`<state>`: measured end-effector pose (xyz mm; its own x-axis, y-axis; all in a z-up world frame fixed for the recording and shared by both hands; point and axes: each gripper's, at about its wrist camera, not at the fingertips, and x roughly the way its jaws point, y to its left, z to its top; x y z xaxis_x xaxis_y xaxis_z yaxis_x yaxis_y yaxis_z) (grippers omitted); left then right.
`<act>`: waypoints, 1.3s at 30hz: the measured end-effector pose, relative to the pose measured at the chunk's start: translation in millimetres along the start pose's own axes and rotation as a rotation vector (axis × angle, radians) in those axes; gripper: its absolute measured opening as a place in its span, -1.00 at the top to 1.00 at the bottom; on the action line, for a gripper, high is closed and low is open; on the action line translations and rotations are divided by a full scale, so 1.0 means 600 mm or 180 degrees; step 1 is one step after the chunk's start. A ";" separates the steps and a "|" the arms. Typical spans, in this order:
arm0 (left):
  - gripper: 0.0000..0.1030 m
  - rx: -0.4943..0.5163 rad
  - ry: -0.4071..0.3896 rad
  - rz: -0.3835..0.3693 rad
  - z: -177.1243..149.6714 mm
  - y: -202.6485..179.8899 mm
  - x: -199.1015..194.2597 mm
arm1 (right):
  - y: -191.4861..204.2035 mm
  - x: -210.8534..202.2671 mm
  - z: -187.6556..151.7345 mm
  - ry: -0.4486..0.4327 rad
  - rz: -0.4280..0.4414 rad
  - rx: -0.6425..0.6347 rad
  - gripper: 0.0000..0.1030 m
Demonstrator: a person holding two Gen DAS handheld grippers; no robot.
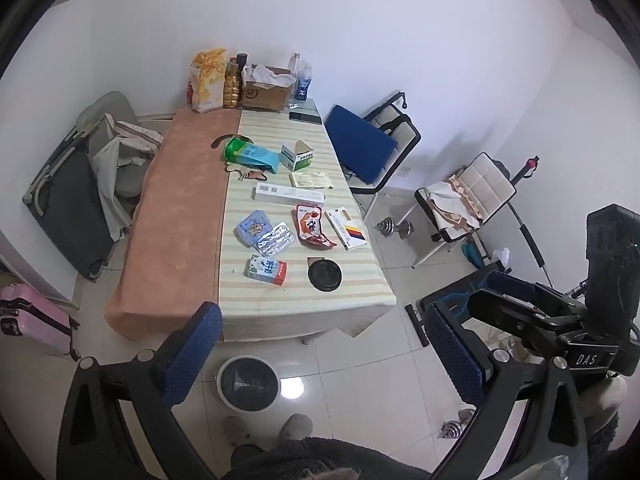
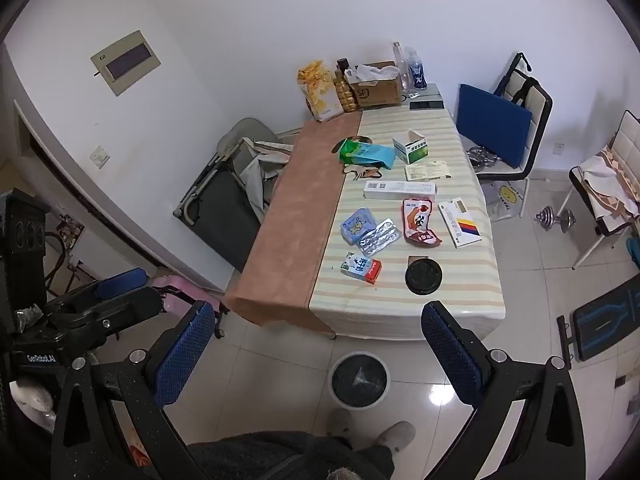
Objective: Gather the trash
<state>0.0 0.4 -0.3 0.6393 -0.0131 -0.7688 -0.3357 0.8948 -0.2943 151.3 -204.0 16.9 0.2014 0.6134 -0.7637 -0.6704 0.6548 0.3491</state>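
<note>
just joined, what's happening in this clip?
Nothing is being handled yet. The person stands at the near end of the table, holding the left tool and right tool open and empty above the floor. Wrappers and cartons, including a milk carton, a red snack wrapper and a black lid, lie untouched on the striped cloth. The trash bin sits on the floor just short of the table.

Table [image 1: 180, 240] strewn with packets [image 1: 264, 236], bin [image 1: 249, 384] on floor before it, chairs [image 1: 384, 140] to its right

wrappers [image 1: 310, 226] strewn on table, bin [image 1: 249, 384] below
</note>
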 end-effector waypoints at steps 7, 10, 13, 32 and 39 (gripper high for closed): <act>-1.00 -0.0007 -0.0002 -0.0027 0.002 0.003 0.003 | -0.002 -0.003 0.001 0.0006 0.0003 -0.0003 -1.00; -1.00 0.0007 -0.0018 -0.0024 0.001 0.001 0.000 | -0.001 -0.004 0.001 0.0005 0.0010 -0.0008 -1.00; -1.00 0.0004 -0.0026 -0.0027 0.001 0.001 0.000 | -0.004 -0.007 -0.004 -0.0006 0.0029 -0.0006 -1.00; -1.00 0.0003 -0.0075 -0.0067 0.020 -0.025 -0.018 | 0.014 -0.008 -0.004 -0.0020 0.0140 -0.0005 -1.00; -1.00 0.0003 -0.0090 -0.0074 0.022 -0.026 -0.021 | 0.008 -0.012 -0.007 -0.0041 0.0170 -0.0012 -1.00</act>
<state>6.3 -7.5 21.2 0.6662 -0.0213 -0.7455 -0.3199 0.8948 -0.3114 143.5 -207.1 21.7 0.1744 0.6532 -0.7369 -0.6832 0.6191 0.3871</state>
